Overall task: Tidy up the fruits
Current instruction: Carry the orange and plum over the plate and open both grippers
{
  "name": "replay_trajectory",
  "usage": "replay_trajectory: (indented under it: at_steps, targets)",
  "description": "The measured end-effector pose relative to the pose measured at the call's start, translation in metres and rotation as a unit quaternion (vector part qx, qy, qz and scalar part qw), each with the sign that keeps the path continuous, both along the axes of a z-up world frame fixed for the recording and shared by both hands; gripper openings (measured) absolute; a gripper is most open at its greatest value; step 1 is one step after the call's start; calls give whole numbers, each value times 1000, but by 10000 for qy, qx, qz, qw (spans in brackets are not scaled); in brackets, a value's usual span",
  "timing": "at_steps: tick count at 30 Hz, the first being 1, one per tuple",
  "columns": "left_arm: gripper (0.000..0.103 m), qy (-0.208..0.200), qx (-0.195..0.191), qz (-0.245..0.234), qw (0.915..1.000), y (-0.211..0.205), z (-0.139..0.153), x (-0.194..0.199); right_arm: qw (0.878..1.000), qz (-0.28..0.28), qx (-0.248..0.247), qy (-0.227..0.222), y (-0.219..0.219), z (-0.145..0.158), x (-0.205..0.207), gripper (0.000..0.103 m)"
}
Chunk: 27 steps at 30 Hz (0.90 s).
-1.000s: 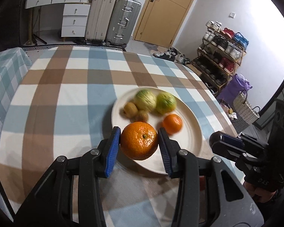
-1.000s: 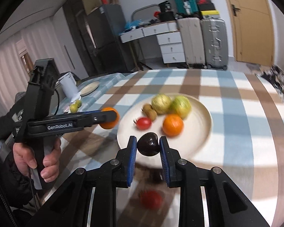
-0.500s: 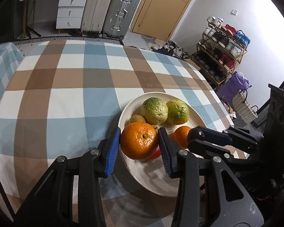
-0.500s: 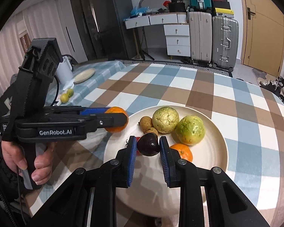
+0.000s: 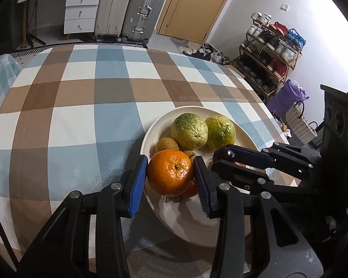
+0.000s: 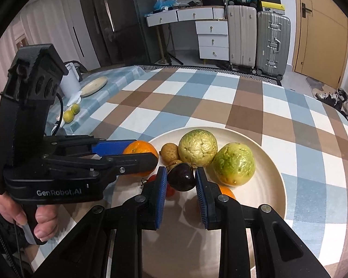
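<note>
1. Plate: cream, round, set on the checked cloth near the table's near right corner as the left view shows it. It serves as the collecting place, judging by the fruit already gathered in it.

2. Orange: clamped at its widest part between the blue pads of the left gripper, stem end turned toward the camera. It is held over the plate's near left rim, clear of the other fruit, presumably so that it can be lowered into the free part of the plate.

3. Dark fruit: small, purple-brown, smooth. It is pinched between the pads of the right gripper, which is closed tight on it. It is carried over the middle of the plate, just in front of the brown fruits; a light grip seems wise, as the skin looks soft.

4. Green fruits, two: wrinkled, lying side by side toward the plate's far rim, touching or nearly so.

5. Brown fruits: small, lodged against the left green fruit, toward the plate's left rim.

6. Second orange and a red fruit: both largely hidden behind the right gripper's fingers; whether they touch cannot be told.

7. Both grippers are brought in from the near side, tips close together, so a collision over the plate is a risk to be watched.

8. Bare plate floor is left at the near and right side, enough, it seems, for both held fruits.
</note>
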State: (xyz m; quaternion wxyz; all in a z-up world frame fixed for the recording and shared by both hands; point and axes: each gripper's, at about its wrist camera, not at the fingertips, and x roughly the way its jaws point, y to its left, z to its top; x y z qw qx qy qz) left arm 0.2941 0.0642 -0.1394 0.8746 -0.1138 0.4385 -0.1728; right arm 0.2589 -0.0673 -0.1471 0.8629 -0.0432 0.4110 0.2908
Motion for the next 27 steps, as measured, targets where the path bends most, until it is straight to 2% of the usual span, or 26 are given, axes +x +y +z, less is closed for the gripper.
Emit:
replay_trajectory:
  at_steps: [6, 8, 10, 11, 15, 18, 21, 23, 27]
  targets:
    - [38, -9, 13, -59, 10000, -4, 1, 2, 10000, -76, -63, -6, 1, -3, 4, 27]
    - [38, -89, 14, -51, 9999, -4, 4, 1, 9999, -126, -85, -13, 0, -4, 5, 32]
    - [45, -170, -46, -47, 9998, -3, 9, 0, 9998, -181, -37, -13, -4, -4, 4, 48]
    - [47, -213, -74, -47, 9997, -3, 11, -2, 9998, -218, 18, -33, -7, -3, 3, 52]
    - [48, -273, -52, -65, 9996, -5, 17, -6, 9990, -335, 282, -110, -19, 5, -2, 55]
    - [50, -313, -21, -60, 9995, -6, 22, -12, 9980, -440, 371, -255, -30, 12, -10, 67]
    - [51, -386, 29, -48, 9992, -8, 28, -21, 9969, -522, 436, -387, -39, 19, -20, 68]
    - [53, -434, 47, -42, 9990, -10, 33, -26, 9962, -585, 498, -415, -45, 23, -24, 68]
    - [62, -644, 89, 11, 9979, -12, 49, -44, 9943, -696, 642, -491, -55, 32, -35, 78]
